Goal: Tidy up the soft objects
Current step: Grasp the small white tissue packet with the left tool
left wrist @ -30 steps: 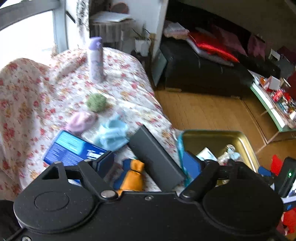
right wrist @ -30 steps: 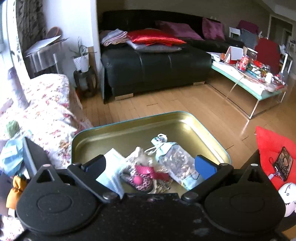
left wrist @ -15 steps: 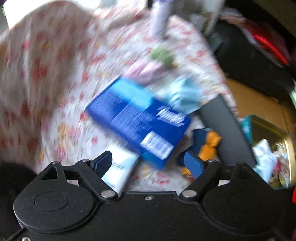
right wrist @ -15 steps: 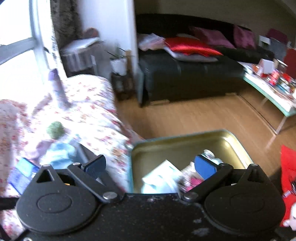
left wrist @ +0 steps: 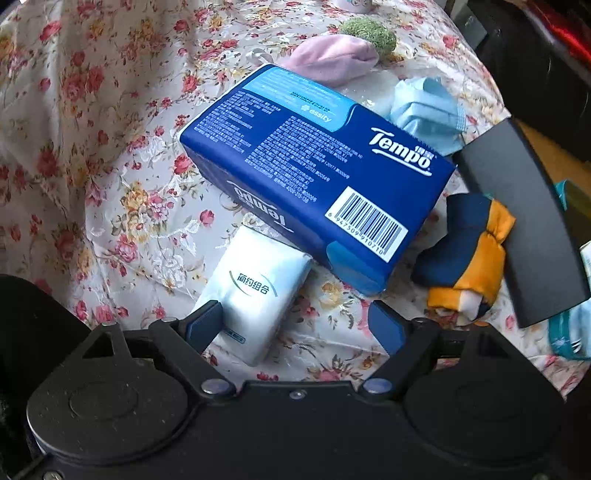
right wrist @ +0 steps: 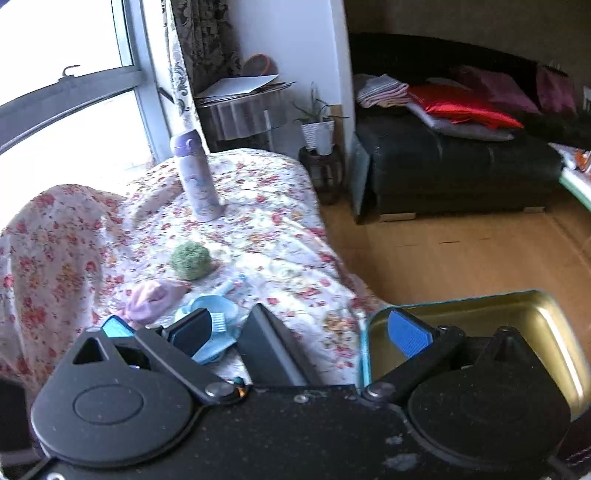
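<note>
We see our left claw [left wrist: 295,325] spread over the floral worktop [left wrist: 92,147], bare cloth to its left. A small white tissue pack [left wrist: 255,291] lies beside its left finger, touching a blue tissue box [left wrist: 314,173]. A second ago we looked across the room. Our right claw [right wrist: 306,332] is spread, empty, near a gold tin [right wrist: 517,317].

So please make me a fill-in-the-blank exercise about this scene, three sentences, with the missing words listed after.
1. The small white tissue packet lies on a tablecloth printed with ____.
2. The big dark blue tissue pack carries the brand name ____.
3. Beside the fuzzy green ball lies a soft cloth coloured ____.

Missing words: flowers; Tempo; pink
</note>
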Demonstrator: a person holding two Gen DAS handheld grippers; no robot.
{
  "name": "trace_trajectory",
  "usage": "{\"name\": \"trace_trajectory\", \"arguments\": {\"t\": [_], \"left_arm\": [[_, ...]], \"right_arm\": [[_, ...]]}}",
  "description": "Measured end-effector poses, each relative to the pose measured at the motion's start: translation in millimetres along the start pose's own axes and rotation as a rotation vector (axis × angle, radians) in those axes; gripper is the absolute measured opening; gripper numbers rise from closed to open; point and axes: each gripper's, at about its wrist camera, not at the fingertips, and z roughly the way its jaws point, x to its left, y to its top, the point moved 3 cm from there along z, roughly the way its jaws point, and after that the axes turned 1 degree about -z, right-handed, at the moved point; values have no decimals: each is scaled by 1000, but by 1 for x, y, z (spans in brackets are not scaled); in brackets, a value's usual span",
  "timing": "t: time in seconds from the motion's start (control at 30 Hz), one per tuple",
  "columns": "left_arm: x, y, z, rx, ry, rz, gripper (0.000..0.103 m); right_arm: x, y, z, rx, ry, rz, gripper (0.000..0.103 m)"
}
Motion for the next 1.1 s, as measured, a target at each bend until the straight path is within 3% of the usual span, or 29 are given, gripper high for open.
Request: {"name": "trace_trajectory", "arguments": {"t": [0.33, 0.5, 0.8, 0.97, 1.1], "left_arm": [[7, -7, -3, 31, -15, 1, 82], [7, -5, 9, 37, 80, 28, 81], [63, 54, 18, 37, 137, -147, 72], [96, 80, 13, 51, 90, -272, 72], [106, 84, 7, 56, 70, -305, 72]], "right_arm": [[9, -4, 9, 29, 79, -8, 102], [9, -6, 10, 39, 98, 11, 102], [8, -12, 2, 24, 129, 32, 102], [4, -17, -1, 24, 155, 66, 102], [1, -22, 0, 29, 174, 101, 102]]}}
